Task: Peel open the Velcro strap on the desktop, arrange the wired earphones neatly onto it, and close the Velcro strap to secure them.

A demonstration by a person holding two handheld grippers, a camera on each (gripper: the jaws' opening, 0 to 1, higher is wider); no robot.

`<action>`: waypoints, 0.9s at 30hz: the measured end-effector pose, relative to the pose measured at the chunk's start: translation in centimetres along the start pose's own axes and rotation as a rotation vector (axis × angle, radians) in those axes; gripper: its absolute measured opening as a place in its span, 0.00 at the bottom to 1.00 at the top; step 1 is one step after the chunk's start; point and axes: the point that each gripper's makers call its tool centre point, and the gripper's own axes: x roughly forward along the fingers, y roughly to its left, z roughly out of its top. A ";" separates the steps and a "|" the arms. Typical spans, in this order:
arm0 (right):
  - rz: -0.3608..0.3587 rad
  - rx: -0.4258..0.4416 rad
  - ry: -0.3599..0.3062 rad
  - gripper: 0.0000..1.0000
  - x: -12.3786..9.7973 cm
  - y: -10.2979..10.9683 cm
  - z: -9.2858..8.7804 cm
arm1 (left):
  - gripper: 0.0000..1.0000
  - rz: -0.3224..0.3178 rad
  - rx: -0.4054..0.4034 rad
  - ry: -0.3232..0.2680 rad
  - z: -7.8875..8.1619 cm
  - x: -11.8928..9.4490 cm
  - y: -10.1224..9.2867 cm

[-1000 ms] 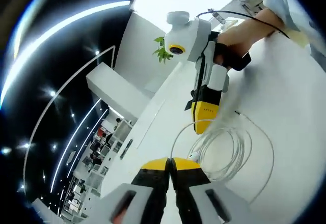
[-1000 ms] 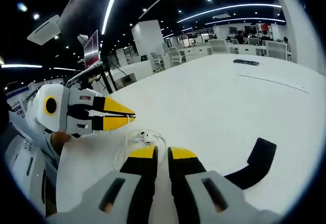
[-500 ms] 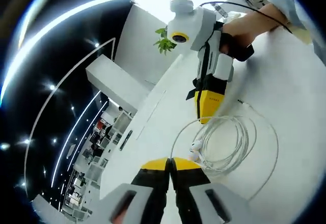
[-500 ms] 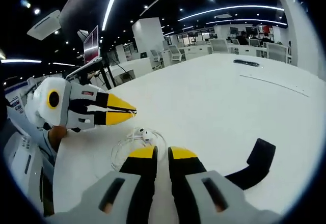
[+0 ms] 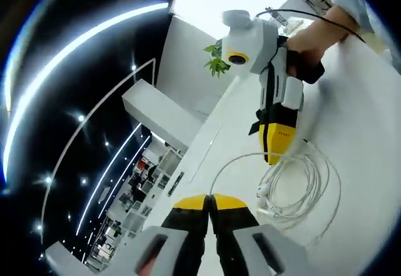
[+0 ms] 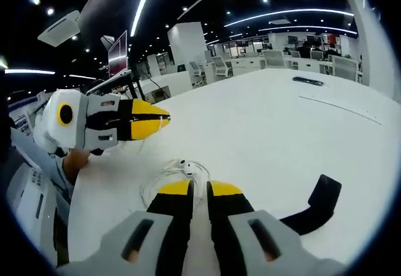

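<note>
The white wired earphones (image 6: 177, 174) lie in a loose coil on the white desktop (image 6: 263, 125), just ahead of my right gripper (image 6: 199, 191), which is shut on nothing. A black Velcro strap (image 6: 314, 206) lies flat to the right of those jaws. My left gripper (image 6: 164, 121) hovers above and to the left of the coil with its yellow tips together. In the left gripper view my own left gripper (image 5: 210, 201) is shut and empty, the earphones (image 5: 296, 187) lie ahead to the right, and the right gripper (image 5: 274, 155) points down at the coil's far edge.
A hand (image 5: 313, 34) holds the right gripper. A dark flat object (image 6: 307, 81) lies far back on the desktop, past a thin seam (image 6: 338, 108). A green plant (image 5: 217, 64) stands beyond the table, and office desks and chairs (image 6: 213, 69) fill the background.
My left gripper has risen away from the coil and levelled out. The earphones and the strap lie about where they were. Both views have shifted a little.
</note>
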 end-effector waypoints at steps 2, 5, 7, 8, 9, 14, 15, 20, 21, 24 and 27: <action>-0.005 -0.001 -0.001 0.11 -0.1 -0.1 0.0 | 0.06 0.026 -0.010 -0.033 0.7 -0.3 0.6; -0.015 0.004 -0.005 0.11 -0.2 -0.4 0.1 | 0.06 0.073 -0.013 -0.067 1.4 -0.8 1.6; -0.018 0.002 -0.004 0.11 -0.2 -0.5 0.1 | 0.06 0.124 0.001 -0.099 2.1 -1.2 2.5; -0.018 0.004 -0.004 0.11 -0.2 -0.6 0.1 | 0.06 0.138 0.008 -0.108 2.3 -1.3 2.8; -0.018 0.005 -0.003 0.11 -0.2 -0.6 0.1 | 0.06 0.158 0.009 -0.114 2.5 -1.4 3.2; -0.017 0.005 0.008 0.11 0.0 -0.6 -0.2 | 0.06 0.222 0.022 -0.125 3.3 -1.5 4.9; -0.016 0.004 0.009 0.10 0.1 -0.6 -0.3 | 0.06 0.235 0.019 -0.135 3.4 -1.7 5.2; -0.013 0.005 0.011 0.11 0.3 -0.4 -0.5 | 0.06 0.274 -0.008 -0.172 4.0 -2.5 6.3; -0.013 0.004 0.013 0.11 0.3 -0.4 -0.5 | 0.06 0.278 -0.009 -0.175 4.1 -2.5 6.3; -0.014 -0.001 0.025 0.11 0.7 -0.4 -0.8 | 0.06 0.297 0.005 -0.179 4.3 -2.7 6.7; -0.018 -0.009 0.026 0.11 0.8 -0.5 -0.8 | 0.06 0.312 0.011 -0.190 4.7 -3.0 7.1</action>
